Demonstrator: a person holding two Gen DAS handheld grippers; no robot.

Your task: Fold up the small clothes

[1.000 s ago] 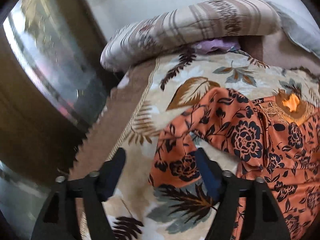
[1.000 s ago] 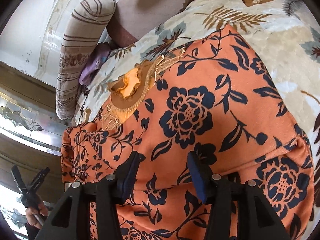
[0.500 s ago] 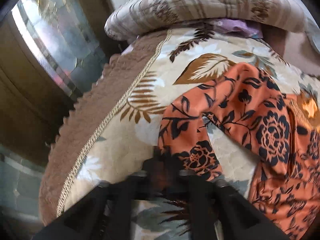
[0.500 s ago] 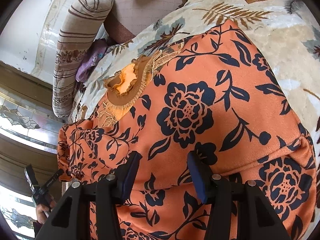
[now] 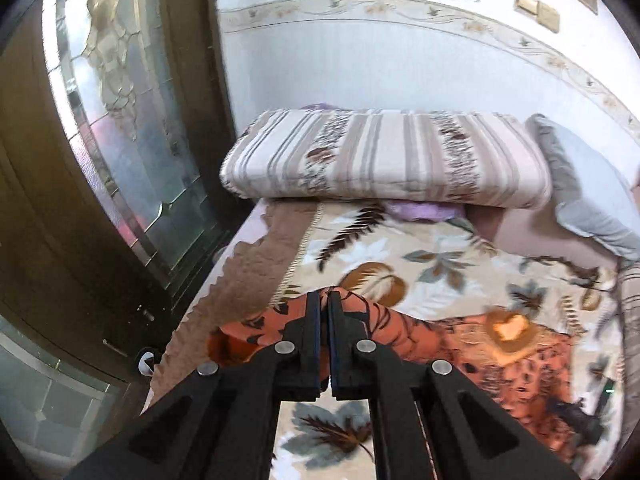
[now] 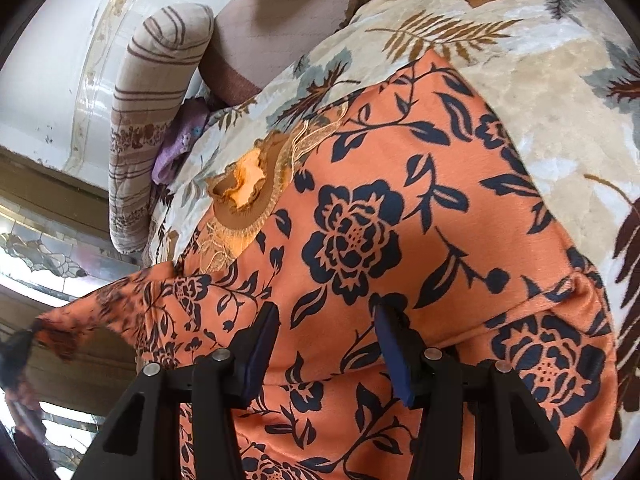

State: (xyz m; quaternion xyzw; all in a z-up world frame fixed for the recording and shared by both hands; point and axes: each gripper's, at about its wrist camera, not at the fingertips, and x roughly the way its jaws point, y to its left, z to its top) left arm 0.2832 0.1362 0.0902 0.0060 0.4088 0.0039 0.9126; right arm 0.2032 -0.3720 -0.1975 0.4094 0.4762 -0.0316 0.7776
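Risen since a second ago, left gripper (image 5: 324, 300) angled downward, pinching orange floral garment (image 5: 472, 344); right gripper (image 6: 326, 314) spread above cloth.

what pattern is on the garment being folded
Orange with dark navy flowers and leaves; the garment shows best in the right wrist view.

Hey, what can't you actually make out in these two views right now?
- Left wrist view: the left gripper's shut fingers hide the sleeve's end, so the pinch itself is unseen.
- Right wrist view: the lifted sleeve tip is blurred at the left edge.
- Both views: the purple cloth lies mostly under the quilt.
- Right wrist view: the top's hem is cut off by the bottom edge and right gripper.
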